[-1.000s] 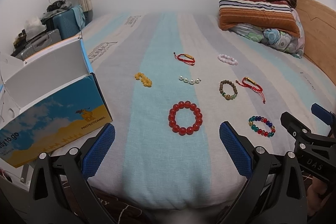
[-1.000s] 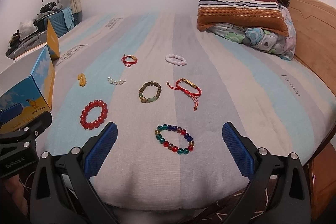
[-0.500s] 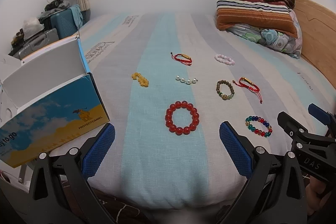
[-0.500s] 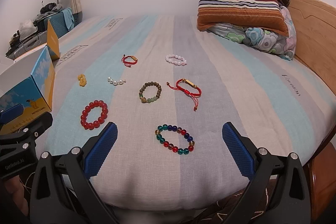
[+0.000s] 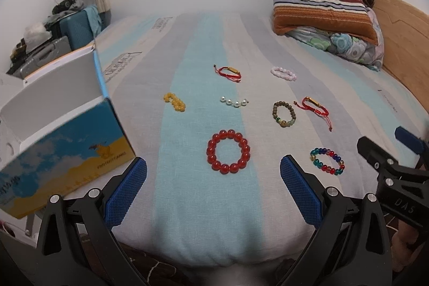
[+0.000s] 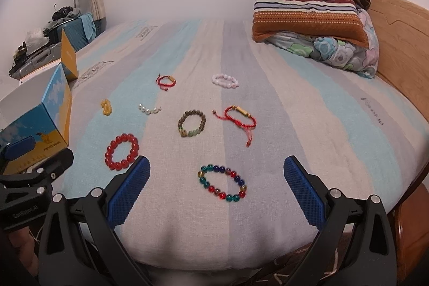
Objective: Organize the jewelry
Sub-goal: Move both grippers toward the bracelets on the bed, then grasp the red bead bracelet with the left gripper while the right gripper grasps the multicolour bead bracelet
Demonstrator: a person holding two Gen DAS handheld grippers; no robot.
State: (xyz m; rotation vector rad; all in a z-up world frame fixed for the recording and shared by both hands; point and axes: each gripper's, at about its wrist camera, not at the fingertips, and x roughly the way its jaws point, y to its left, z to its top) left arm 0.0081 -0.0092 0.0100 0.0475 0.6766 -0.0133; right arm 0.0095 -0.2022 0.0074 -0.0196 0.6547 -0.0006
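Note:
Several bracelets lie spread on a striped bedsheet. A red bead bracelet (image 5: 228, 151) (image 6: 122, 151) lies nearest my left gripper (image 5: 213, 176), which is open and empty just short of it. A multicoloured bead bracelet (image 6: 222, 182) (image 5: 327, 164) lies between the open, empty fingers of my right gripper (image 6: 216, 178). Farther back are a brown bead bracelet (image 6: 192, 123), two red cord bracelets (image 6: 239, 117) (image 6: 166, 81), a pearl strand (image 5: 233, 101), a yellow bead bracelet (image 5: 174, 101) and a pink bead bracelet (image 6: 224, 80). An open blue-and-yellow box (image 5: 63, 144) (image 6: 40, 125) stands at the left.
Stacked pillows (image 6: 308, 15) and a brown blanket sit at the bed's far right by a wooden headboard (image 6: 402, 26). Suitcases and clutter (image 5: 53, 28) stand beyond the box at the left. The bed's front edge (image 6: 214, 259) drops off just below both grippers.
Both grippers have drifted slightly forward and up over the bed; the bracelets sit a little lower in view. Nothing was picked up and both stay open.

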